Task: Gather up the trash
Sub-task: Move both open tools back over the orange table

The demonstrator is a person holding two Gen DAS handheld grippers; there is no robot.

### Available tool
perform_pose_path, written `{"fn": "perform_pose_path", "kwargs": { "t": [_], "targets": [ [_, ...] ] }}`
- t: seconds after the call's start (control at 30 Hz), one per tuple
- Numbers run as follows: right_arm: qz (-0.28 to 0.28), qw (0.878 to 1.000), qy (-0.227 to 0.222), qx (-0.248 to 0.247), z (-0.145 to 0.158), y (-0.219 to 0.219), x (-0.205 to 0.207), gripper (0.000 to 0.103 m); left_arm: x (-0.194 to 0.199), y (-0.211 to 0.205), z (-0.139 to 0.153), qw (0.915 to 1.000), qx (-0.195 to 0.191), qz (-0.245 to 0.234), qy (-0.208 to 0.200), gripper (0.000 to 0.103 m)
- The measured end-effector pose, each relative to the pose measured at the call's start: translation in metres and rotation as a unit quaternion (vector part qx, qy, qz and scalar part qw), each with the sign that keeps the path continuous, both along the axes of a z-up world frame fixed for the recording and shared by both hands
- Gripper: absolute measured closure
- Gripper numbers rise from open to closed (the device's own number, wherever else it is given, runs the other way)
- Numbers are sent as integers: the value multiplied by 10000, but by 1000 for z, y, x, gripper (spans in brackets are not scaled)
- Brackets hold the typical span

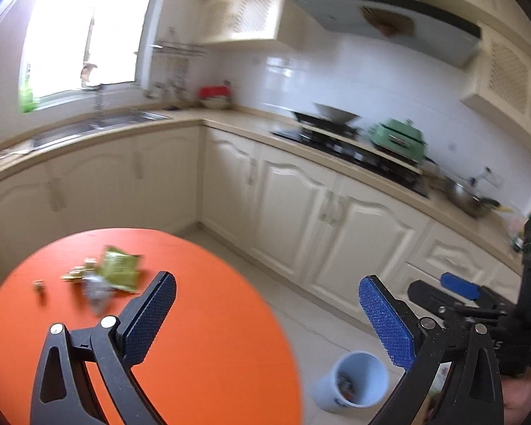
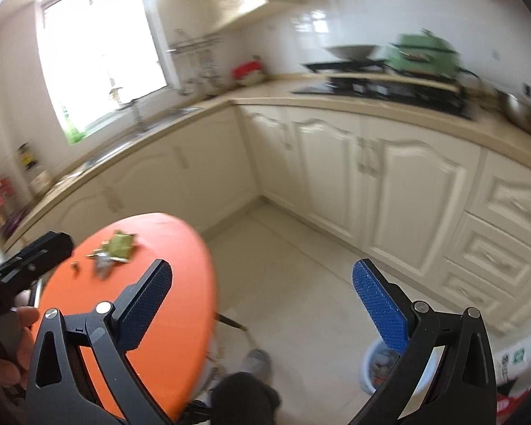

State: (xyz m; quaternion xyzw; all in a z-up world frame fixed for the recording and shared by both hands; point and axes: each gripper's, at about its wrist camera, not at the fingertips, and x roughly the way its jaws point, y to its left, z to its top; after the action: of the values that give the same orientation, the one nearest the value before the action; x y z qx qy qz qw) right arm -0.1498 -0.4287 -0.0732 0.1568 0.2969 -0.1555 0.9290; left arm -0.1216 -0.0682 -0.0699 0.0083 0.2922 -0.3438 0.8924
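Observation:
A green snack wrapper [image 1: 120, 268] lies on the round orange table [image 1: 201, 336] with a crumpled clear wrapper [image 1: 95, 288], yellowish scraps [image 1: 75, 273] and a small crumb [image 1: 39, 287] beside it. My left gripper [image 1: 265, 301] hovers open above the table's near side, short of the trash, nothing between its fingers. In the right wrist view the same green wrapper [image 2: 121, 244] sits far left on the orange table [image 2: 180, 318]. My right gripper [image 2: 262, 290] is open over the floor, empty. A white bin [image 1: 352, 380] with trash inside stands on the floor, and the white bin [image 2: 378, 364] shows behind my right finger.
Cream kitchen cabinets [image 1: 301, 205] run along the back with a sink [image 1: 99, 124] under the window and a stove [image 1: 350, 145] carrying a green pot [image 1: 400, 138]. The person's foot in a slipper [image 2: 256, 361] is on the tiled floor beside the table. The right gripper [image 1: 478, 304] appears at the right edge.

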Motion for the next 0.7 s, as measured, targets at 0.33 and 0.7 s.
{"fn": "perform_pose_path", "kwargs": {
  "t": [0.33, 0.7],
  "targets": [
    [1032, 9944, -161, -154, 13, 101, 67, 0, -60, 127, 9, 9924, -132, 1212, -162, 1],
    [1743, 9843, 199, -212, -22, 172, 156, 0, -46, 186, -7, 9768, 165, 2132, 80, 1]
  ]
}}
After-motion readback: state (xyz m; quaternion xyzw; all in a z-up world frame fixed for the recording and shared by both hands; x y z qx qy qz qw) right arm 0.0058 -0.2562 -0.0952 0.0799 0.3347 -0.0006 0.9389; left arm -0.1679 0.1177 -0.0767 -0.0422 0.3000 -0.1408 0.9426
